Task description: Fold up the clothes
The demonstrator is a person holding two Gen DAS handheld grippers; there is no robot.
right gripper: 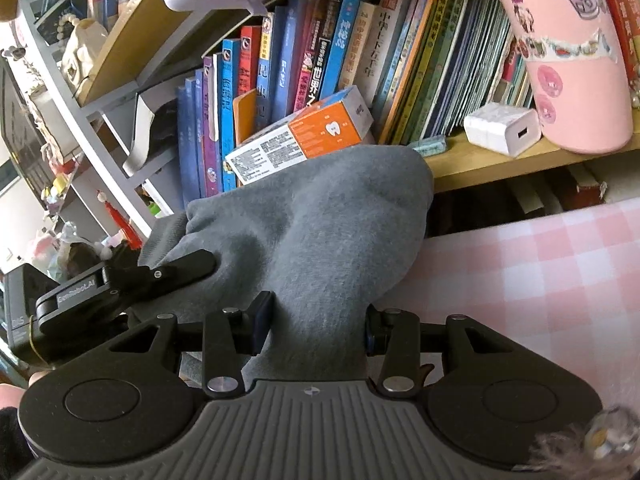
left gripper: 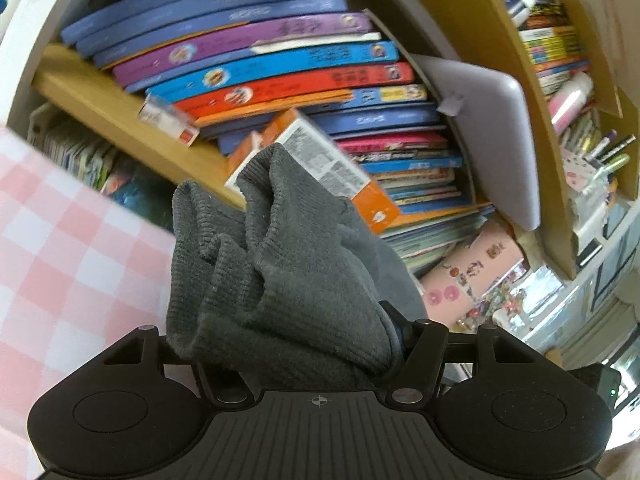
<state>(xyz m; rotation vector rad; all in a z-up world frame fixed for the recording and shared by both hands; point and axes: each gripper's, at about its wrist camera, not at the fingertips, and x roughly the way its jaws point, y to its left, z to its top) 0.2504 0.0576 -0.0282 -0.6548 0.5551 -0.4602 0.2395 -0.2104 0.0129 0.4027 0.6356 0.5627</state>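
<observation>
Together, the left gripper (left gripper: 288, 344) and right gripper (right gripper: 316, 330), jaws part-open, each pinch a bunched fold of the soft, limp grey sweater (right gripper: 320, 220) above the pink checked cloth (right gripper: 540, 272); it looks light, best gripped along its ribbed hem (left gripper: 224, 248)

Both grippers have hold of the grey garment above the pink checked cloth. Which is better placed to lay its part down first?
Probably the right gripper: the smooth grey garment it grips hangs beside open pink checked cloth. The left gripper holds a bunched ribbed edge and faces mostly the bookshelf.
</observation>
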